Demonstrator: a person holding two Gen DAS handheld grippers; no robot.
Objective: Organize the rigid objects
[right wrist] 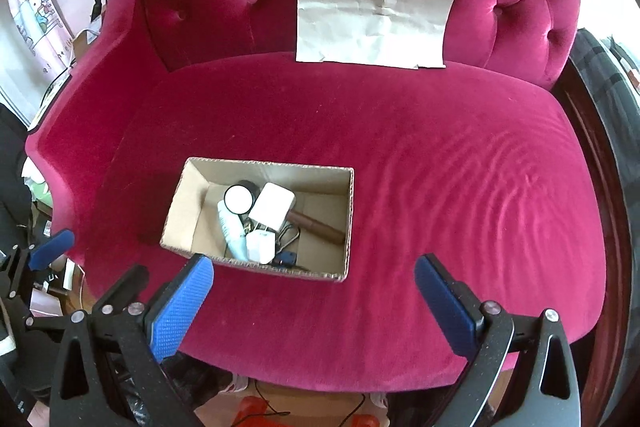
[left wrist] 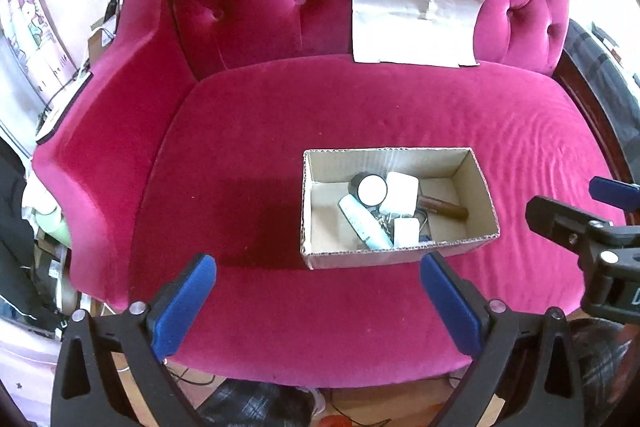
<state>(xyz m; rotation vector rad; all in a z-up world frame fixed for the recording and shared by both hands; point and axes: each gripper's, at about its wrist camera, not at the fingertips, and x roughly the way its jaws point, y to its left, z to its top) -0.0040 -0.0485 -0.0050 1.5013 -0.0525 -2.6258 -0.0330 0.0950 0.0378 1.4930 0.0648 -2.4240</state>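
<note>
An open cardboard box (left wrist: 480, 187) (right wrist: 176, 219) rests on the magenta velvet sofa seat (left wrist: 280, 131) (right wrist: 440, 167). Inside lie a white-capped black jar (left wrist: 370, 188) (right wrist: 238, 198), two white chargers (left wrist: 400, 193) (right wrist: 272, 205), a white tube (left wrist: 362, 223) (right wrist: 232, 227), a brown wooden handle (left wrist: 442, 207) (right wrist: 320, 225) and some metal clips. My left gripper (left wrist: 318, 307) hovers open just in front of the box. My right gripper (right wrist: 314, 307) is open too, near the seat's front edge, right of the box. Neither holds anything.
A crumpled sheet of paper (left wrist: 416, 15) (right wrist: 372, 15) leans against the tufted backrest. The sofa arm (left wrist: 100, 147) rises on the left, with clutter and cables beyond it. A dark wooden frame (right wrist: 600, 187) runs along the right. Floor with wires shows below the seat.
</note>
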